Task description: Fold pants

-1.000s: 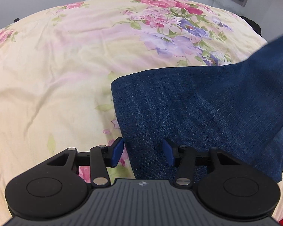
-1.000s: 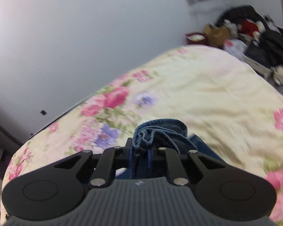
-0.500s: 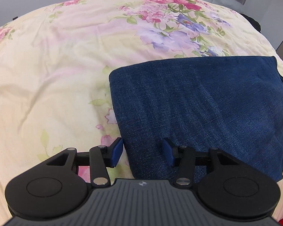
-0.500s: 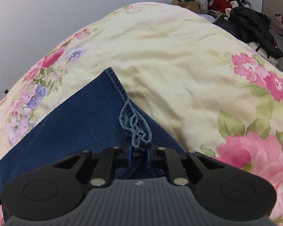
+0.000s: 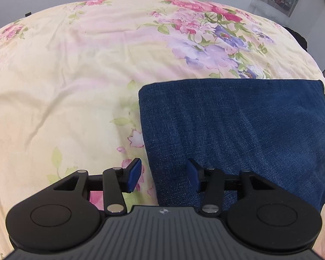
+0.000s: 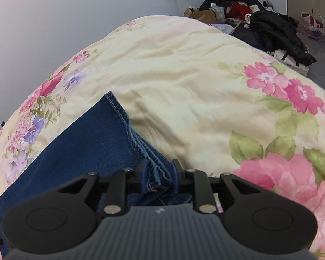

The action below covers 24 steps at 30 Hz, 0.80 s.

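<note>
**Folded jeans on the flowered bed, right grip just loosened**

Denim is the centre of it: the dark blue pants (image 5: 238,130) lie folded into a flat rectangle on the pale yellow floral bedspread (image 5: 75,86), their left fold edge running straight and the far edge level. In the right wrist view the stitched hems (image 6: 149,151) sit bunched along the right edge of the stack.

The right gripper (image 6: 158,176) has just been opening its jaws; the bunched hem fabric lies between the blue pads, which now stand a little off it. The left gripper (image 5: 163,177) hovers at the near left corner of the stack, fingers spread wide, one pad over the bedspread and the other over denim, pinching nothing.

Beyond the bed's far corner lies a heap of dark clothes and bags (image 6: 260,21) on the floor, against a plain pale wall (image 6: 75,21).
</note>
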### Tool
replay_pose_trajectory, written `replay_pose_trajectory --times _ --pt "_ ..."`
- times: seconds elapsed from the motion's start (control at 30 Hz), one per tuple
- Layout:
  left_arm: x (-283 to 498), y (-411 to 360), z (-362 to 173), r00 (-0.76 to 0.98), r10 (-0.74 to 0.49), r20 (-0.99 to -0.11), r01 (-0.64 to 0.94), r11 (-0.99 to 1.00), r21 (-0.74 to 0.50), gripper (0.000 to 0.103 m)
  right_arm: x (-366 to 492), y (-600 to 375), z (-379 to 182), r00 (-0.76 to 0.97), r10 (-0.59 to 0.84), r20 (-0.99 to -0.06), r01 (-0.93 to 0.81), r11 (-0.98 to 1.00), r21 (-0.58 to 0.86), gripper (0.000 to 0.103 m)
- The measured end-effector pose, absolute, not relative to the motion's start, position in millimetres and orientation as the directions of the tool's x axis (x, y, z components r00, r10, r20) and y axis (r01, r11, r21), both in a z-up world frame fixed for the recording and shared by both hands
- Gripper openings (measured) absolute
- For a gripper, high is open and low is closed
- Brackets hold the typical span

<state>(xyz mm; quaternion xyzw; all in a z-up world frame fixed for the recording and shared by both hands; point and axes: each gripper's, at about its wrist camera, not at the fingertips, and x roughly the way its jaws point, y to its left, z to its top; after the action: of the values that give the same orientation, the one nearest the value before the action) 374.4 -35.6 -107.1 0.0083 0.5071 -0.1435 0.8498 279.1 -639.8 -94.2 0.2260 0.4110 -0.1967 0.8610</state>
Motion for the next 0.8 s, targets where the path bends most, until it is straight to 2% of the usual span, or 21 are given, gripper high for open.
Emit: replay_pose_trajectory --times 0.1,0.2,0.3,0.37,0.43,0.57,0.63,0.73,0.8 --pt "374 -34 -99 0.459 -0.232 -0.858 0.251 0.96 -0.126 0.056 267 -649 -83 0.603 -0.139 -0.786 0.526 0.81 0.261 0.023" --pt "375 -33 -93 0.479 -0.227 -0.848 0.246 0.962 -0.119 0.056 251 -649 -76 0.624 -0.084 -0.777 0.523 0.784 0.335 0.043" --pt "377 -32 -88 0.494 -0.223 -0.84 0.236 0.965 -0.117 0.056 241 -639 -73 0.644 -0.063 -0.762 0.496 0.793 0.353 0.044" --pt "379 -32 -84 0.513 -0.227 -0.828 0.233 0.965 -0.121 0.056 244 -628 -69 0.663 -0.054 -0.746 0.458 0.818 0.348 0.041" --pt "385 -35 -80 0.521 -0.24 -0.819 0.236 0.963 -0.132 0.056 255 -612 -66 0.685 -0.057 -0.726 0.4 0.863 0.31 0.03" --pt "396 -43 -78 0.568 -0.253 -0.783 0.251 0.959 -0.128 0.053 291 -587 -69 0.704 -0.051 -0.708 0.316 0.915 0.249 0.025" --pt "405 -48 -81 0.572 -0.271 -0.774 0.258 0.955 -0.144 0.048 314 -578 -77 0.7 -0.044 -0.713 0.288 0.931 0.225 0.013" --pt "420 -52 -96 0.57 -0.271 -0.776 0.259 0.955 -0.144 0.042 348 -568 -88 0.705 -0.057 -0.706 0.248 0.954 0.171 0.011" --pt "431 -55 -109 0.569 -0.253 -0.783 0.256 0.959 -0.124 0.034 369 -566 -99 0.698 -0.081 -0.712 0.242 0.962 0.127 0.011"
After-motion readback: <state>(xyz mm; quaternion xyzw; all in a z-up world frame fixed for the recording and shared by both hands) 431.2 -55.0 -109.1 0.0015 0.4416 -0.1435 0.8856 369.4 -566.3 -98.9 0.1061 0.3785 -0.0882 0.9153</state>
